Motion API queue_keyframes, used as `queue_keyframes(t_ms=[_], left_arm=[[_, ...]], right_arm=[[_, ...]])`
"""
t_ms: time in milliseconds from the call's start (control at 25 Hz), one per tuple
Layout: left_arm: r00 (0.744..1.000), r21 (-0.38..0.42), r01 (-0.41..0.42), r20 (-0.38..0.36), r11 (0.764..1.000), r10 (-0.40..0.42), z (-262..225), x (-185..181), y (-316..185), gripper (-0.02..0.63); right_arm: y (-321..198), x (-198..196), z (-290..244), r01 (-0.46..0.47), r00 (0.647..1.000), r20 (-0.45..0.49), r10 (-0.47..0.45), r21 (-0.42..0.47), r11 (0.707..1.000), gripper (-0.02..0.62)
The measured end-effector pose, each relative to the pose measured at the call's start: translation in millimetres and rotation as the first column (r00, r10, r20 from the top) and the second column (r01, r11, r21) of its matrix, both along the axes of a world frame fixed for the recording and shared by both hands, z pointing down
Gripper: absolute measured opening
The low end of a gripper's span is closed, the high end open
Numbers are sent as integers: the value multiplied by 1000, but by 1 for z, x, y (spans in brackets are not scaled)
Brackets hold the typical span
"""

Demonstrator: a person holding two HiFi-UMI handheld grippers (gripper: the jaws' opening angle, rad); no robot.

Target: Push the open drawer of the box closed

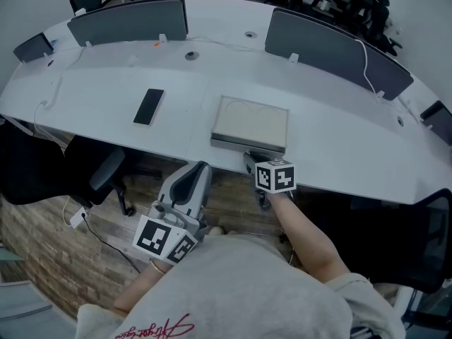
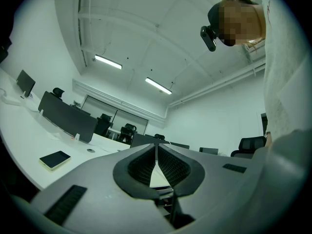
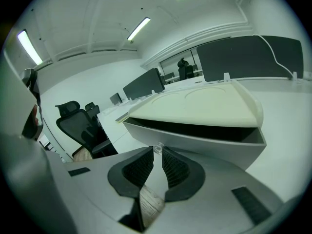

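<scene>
Drawer (image 1: 247, 145) pokes slightly out of the box (image 1: 251, 122) at the desk's (image 1: 106, 97) near edge, long side across, front facing me. Left gripper (image 1: 200, 168) hangs off the edge, angled up, jaws together on nothing. Right gripper (image 3: 158, 151), forearm reaching forward, has its jaws pinching the drawer's clear knob (image 3: 157, 146).

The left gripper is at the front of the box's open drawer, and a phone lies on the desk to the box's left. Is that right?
Not quite: the head view shows the right gripper at the open drawer of the box. The left gripper hangs off the desk edge. The phone is left of the box.
</scene>
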State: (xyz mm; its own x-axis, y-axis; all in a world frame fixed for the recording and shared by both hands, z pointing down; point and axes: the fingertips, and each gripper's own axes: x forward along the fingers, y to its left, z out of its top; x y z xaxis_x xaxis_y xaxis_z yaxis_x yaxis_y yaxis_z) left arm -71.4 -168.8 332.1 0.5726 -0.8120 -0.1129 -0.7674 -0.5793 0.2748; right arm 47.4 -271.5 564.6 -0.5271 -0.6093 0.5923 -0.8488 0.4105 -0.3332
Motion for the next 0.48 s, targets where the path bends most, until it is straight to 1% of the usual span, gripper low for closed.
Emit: queue_keyframes(t_ms=[480], left_arm=[[1000,-6,-5,5,1000,5,1,1,-3,31]], right_arm=[[-7,1,0,-3,1000,-1,3,2,1000,66]])
